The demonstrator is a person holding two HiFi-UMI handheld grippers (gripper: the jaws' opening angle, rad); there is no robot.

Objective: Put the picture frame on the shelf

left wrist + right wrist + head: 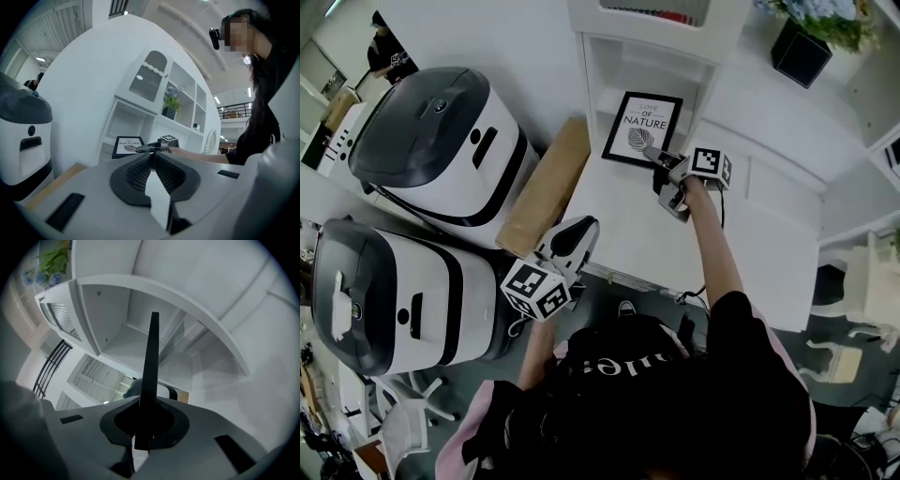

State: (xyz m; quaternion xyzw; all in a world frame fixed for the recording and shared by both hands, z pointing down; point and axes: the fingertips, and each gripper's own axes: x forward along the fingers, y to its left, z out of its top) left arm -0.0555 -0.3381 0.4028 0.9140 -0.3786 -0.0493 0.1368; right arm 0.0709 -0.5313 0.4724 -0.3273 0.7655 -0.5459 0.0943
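Observation:
The black picture frame (641,128), with a white print of a leaf, stands at the mouth of the white shelf's (598,70) lowest compartment. My right gripper (658,157) is shut on its lower right corner. In the right gripper view the frame (151,357) shows edge-on as a thin dark blade between the closed jaws, with the shelf compartment (117,329) behind. My left gripper (577,234) is shut and empty over the table's near edge, well short of the frame. From the left gripper view the frame (127,145) and right gripper (146,148) lie straight ahead.
Two big white and dark grey machines (441,131) (389,291) stand left of the white table (731,253). A brown cardboard box (546,187) lies beside the table's left edge. A potted plant (814,33) sits on the shelf at upper right. A white chair (862,281) is at right.

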